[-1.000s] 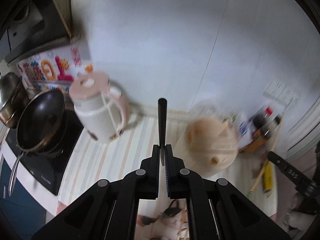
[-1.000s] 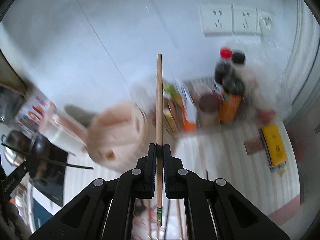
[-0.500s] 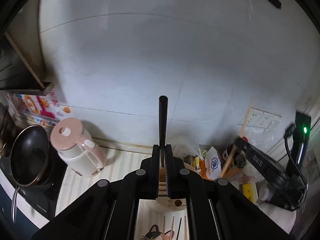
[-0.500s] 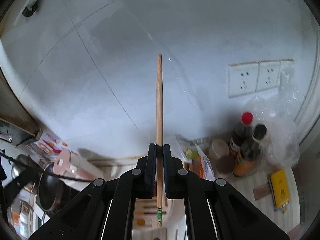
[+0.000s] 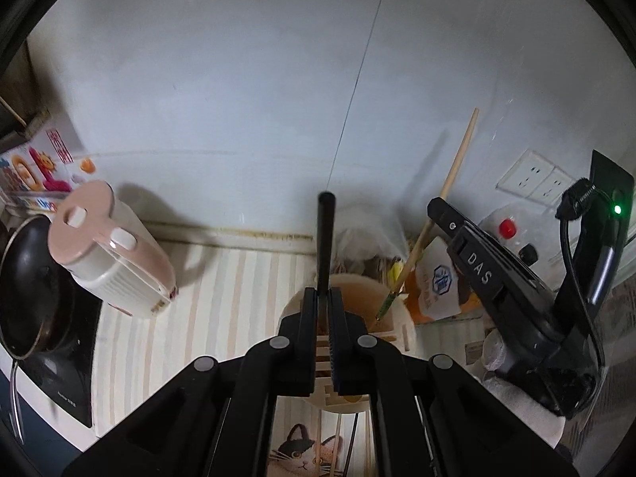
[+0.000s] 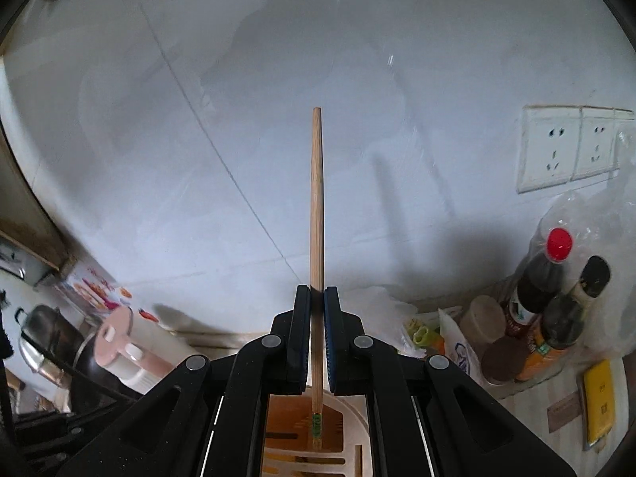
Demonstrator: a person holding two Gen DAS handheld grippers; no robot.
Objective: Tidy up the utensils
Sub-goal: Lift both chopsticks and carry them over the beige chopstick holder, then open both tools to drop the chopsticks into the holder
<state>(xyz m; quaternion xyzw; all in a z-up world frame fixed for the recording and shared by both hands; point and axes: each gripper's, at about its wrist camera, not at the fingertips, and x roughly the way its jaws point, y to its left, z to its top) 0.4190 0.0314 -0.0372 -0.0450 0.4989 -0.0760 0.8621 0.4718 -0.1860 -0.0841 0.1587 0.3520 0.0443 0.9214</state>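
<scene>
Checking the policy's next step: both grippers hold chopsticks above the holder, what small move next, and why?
Probably lower the right gripper a little: its wooden chopstick is clamped upright, green-banded end already over the beige holder opening. The left gripper clamps a black chopstick above the same holder.

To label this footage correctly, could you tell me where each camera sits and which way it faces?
Left wrist: on the left hand-held gripper, shut on a black chopstick, facing the wall over the utensil holder; the right hand-held gripper shows.
Right wrist: on its gripper, clamping a wooden chopstick.
Shared: holder, pink kettle.
</scene>
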